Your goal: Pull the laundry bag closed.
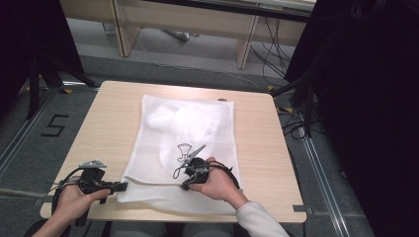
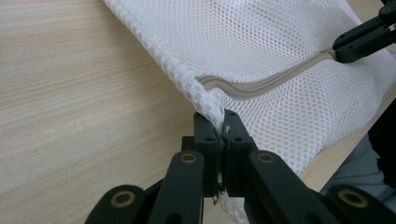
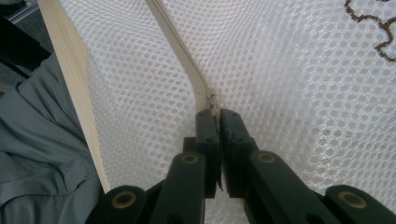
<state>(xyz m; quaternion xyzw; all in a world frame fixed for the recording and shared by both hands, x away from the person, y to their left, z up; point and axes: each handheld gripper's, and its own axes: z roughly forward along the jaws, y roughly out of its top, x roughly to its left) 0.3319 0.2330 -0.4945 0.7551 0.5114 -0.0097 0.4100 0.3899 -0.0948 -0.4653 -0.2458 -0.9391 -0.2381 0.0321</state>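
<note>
A white mesh laundry bag [image 1: 207, 133] lies flat on the wooden table [image 1: 108, 123], with a pale bundle [image 1: 170, 118] inside its far half and a small dark print [image 1: 183, 150] on top. My left gripper [image 1: 123, 186] is shut on the bag's near left corner [image 2: 212, 100]; the mesh is pinched between its jaws [image 2: 222, 120]. A beige zipper [image 2: 266, 84] runs along the near edge. My right gripper [image 1: 184, 186] is shut on the zipper pull [image 3: 212, 101], its tips [image 3: 215, 114] right at the end of the zipper tape [image 3: 175, 46].
The table's near edge [image 3: 70, 74] lies just beside the zipper, with the person's grey clothing [image 3: 37, 149] below it. Bare wood lies left of the bag [image 2: 70, 93]. Desk legs and cables [image 1: 269, 54] stand beyond the table, and black stands [image 1: 39, 74] are at the far left.
</note>
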